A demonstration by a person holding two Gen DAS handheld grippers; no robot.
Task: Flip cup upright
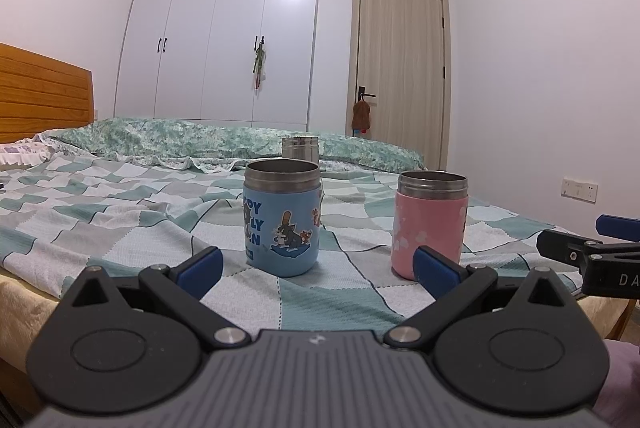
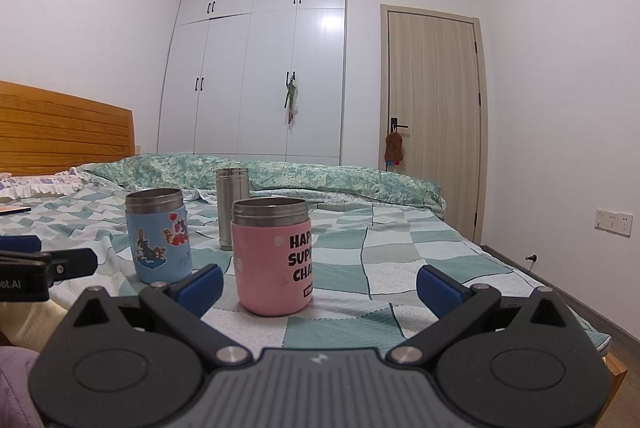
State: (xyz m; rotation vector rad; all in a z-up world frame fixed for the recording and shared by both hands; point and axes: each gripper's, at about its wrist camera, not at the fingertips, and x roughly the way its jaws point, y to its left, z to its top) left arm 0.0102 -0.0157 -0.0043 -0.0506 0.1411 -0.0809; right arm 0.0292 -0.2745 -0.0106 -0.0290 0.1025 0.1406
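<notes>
A blue cartoon cup (image 1: 282, 218) stands upright with its steel rim up on the checked bedspread (image 1: 120, 220). A pink cup (image 1: 430, 222) stands upright to its right. A plain steel cup (image 1: 300, 148) stands behind them. My left gripper (image 1: 318, 270) is open and empty, just short of the blue cup. In the right wrist view the pink cup (image 2: 273, 256), blue cup (image 2: 158, 234) and steel cup (image 2: 232, 212) all stand upright. My right gripper (image 2: 320, 288) is open and empty, in front of the pink cup.
The right gripper's arm (image 1: 592, 256) shows at the left view's right edge; the left gripper's arm (image 2: 44, 268) shows at the right view's left edge. A rumpled green quilt (image 2: 280, 176) lies behind the cups. A wooden headboard (image 2: 60, 132) stands left. The bed's edge (image 2: 560, 292) drops off on the right.
</notes>
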